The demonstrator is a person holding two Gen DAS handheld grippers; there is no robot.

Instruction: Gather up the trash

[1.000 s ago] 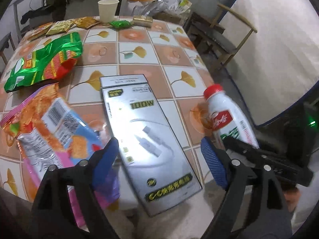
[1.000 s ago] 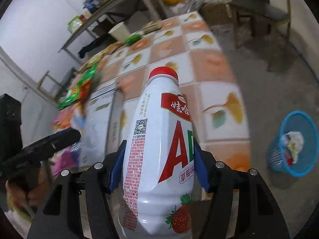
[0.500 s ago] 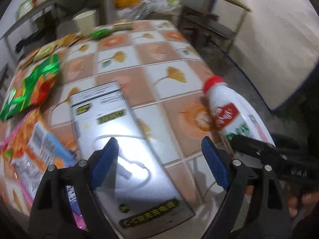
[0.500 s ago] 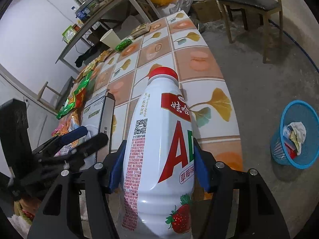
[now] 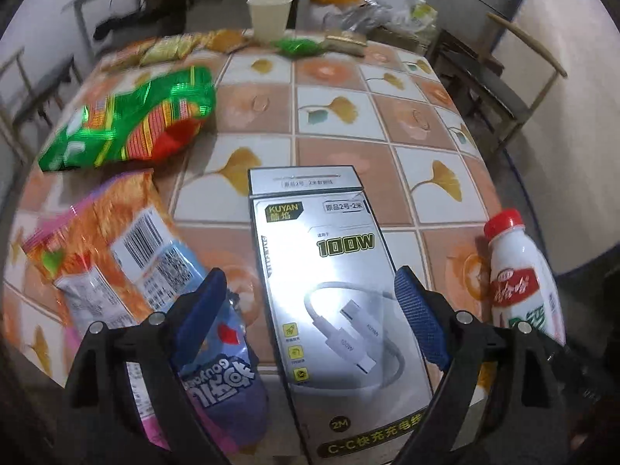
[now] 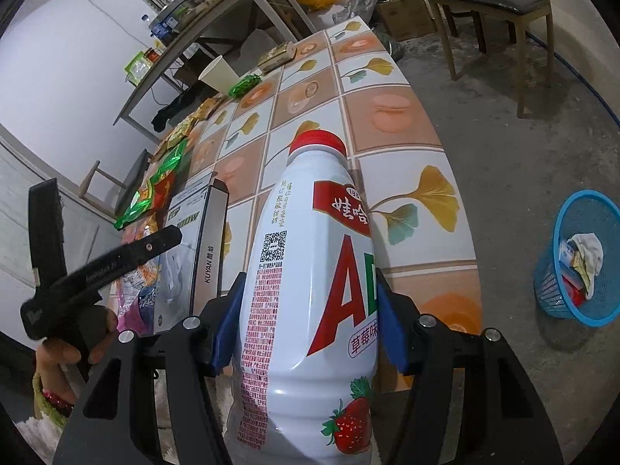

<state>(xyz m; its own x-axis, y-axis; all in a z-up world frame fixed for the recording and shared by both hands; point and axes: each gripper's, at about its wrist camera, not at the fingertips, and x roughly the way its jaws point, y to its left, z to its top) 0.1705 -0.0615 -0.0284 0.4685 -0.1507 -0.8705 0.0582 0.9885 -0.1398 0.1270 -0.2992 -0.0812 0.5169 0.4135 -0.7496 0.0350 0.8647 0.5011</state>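
My right gripper (image 6: 308,329) is shut on a white red-capped drink bottle (image 6: 314,271), held by its body at the table's near edge; the bottle also shows in the left wrist view (image 5: 519,275). My left gripper (image 5: 310,306) is open over a silver cable box (image 5: 333,290) that lies flat between its jaws, near the table's front edge. An orange and blue snack bag (image 5: 116,255) lies left of the box, a green snack bag (image 5: 131,124) beyond it. A blue trash basket (image 6: 581,259) with trash in it stands on the floor to the right.
A paper cup (image 5: 270,13), small wrappers (image 5: 174,48) and a green packet (image 5: 300,46) sit at the far edge of the tiled table (image 5: 337,143). Wooden chairs (image 6: 496,4) stand beyond the table. A shelf with clutter (image 6: 186,11) is at the back left.
My left gripper has swung back to centre on the cable box, jaws still open. My right gripper keeps the bottle and has turned slightly, so the trash basket looks nearer.
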